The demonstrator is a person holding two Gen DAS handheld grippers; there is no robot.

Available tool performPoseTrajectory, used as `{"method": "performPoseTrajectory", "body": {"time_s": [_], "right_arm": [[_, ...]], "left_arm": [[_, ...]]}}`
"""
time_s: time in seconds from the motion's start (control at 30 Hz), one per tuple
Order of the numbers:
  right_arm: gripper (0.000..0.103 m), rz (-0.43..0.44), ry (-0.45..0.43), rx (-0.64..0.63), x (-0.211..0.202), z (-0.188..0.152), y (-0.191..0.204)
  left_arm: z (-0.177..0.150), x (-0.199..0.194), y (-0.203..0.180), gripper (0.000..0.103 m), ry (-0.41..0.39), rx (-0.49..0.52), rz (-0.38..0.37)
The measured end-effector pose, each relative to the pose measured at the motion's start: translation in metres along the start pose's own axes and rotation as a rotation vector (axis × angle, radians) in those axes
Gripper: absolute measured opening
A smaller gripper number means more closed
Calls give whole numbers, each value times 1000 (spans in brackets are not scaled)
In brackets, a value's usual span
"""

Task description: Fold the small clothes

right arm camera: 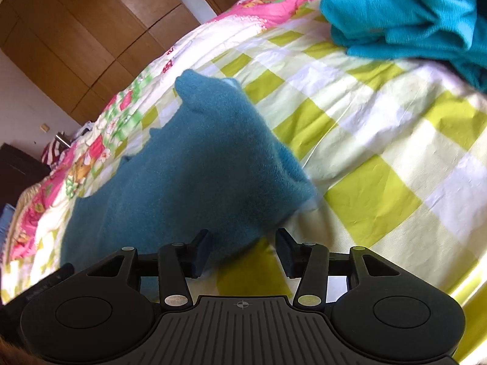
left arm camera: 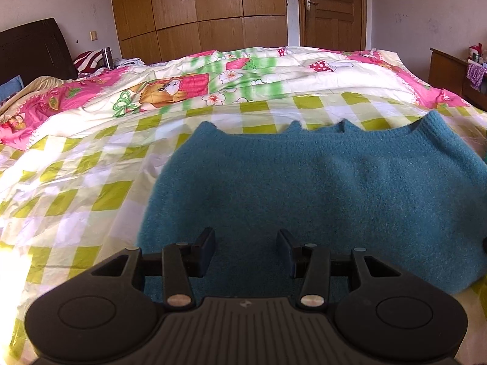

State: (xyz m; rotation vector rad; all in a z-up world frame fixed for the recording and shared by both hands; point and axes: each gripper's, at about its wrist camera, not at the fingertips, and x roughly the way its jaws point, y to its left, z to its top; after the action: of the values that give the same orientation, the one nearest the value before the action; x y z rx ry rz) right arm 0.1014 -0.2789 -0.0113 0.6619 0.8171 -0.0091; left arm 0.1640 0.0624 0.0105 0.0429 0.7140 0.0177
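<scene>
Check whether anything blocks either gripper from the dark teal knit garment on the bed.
Nothing visible does. The left gripper hangs open directly over the teal knit garment, and the right gripper is open at the garment's near corner.

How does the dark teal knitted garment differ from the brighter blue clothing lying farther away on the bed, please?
The dark teal garment is deeper, duller and fuzzy; the brighter blue clothing is vivid turquoise and smoother. The dark teal garment lies spread fairly flat; the brighter blue clothing sits bunched in a heap. Both rest on the checked sheet.
</scene>
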Motion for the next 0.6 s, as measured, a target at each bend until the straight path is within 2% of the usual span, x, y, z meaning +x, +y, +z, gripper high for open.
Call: {"method": "performPoseTrajectory", "body": {"time_s": [0.13, 0.2, 0.33, 0.4, 0.5, 0.6], "right_arm": [[52, 43, -54, 102, 18, 7, -10], [57, 75, -66, 171, 26, 11, -14], [57, 79, -91, 214, 41, 14, -12], [37, 70, -86, 208, 43, 19, -9], [24, 105, -55, 232, 34, 26, -16], [19, 134, -26, 226, 13, 24, -31]], "left_arm": [[3, 10, 4, 58, -17, -44, 6], [0, 18, 0, 59, 2, -13, 19], [-9, 15, -17, 59, -3, 82, 62], [-12, 10, -19, 59, 10, 93, 61], [-21, -2, -18, 59, 42, 81, 34], [-44, -21, -26, 59, 89, 101, -7]]}}
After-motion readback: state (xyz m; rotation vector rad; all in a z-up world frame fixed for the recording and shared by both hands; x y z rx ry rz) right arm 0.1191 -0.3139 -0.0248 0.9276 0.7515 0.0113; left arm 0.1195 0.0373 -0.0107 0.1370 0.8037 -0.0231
